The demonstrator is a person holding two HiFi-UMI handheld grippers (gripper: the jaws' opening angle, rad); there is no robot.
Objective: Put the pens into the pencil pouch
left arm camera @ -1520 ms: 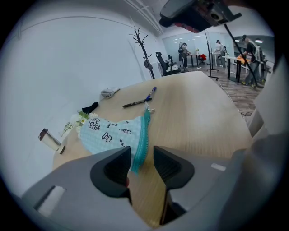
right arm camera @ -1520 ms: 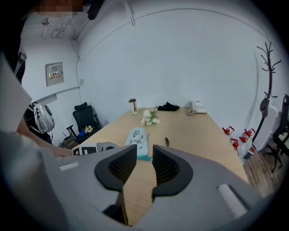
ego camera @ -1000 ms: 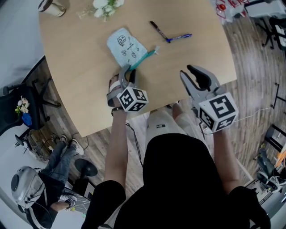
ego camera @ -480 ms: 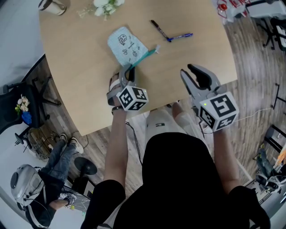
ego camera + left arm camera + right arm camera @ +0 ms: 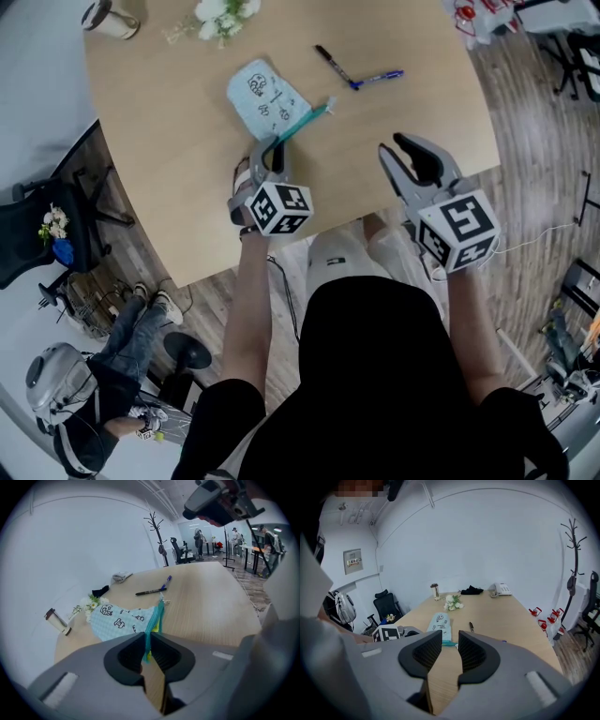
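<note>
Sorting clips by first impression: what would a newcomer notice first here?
The left gripper, whose jaws have just been closing, pinches the teal zip edge of a pale blue printed pouch in the middle of the table. Beyond it a black pen and a blue pen lie end to end, not yet in the pouch. The right gripper hangs open and empty near the table's front edge.

Grey left gripper (image 5: pixel 270 145), right gripper (image 5: pixel 392 147); black ribbed jaws; black-white marker cubes (image 5: pixel 278 207); black top (image 5: pixel 375 375), pale trousers (image 5: pixel 337 260).
</note>
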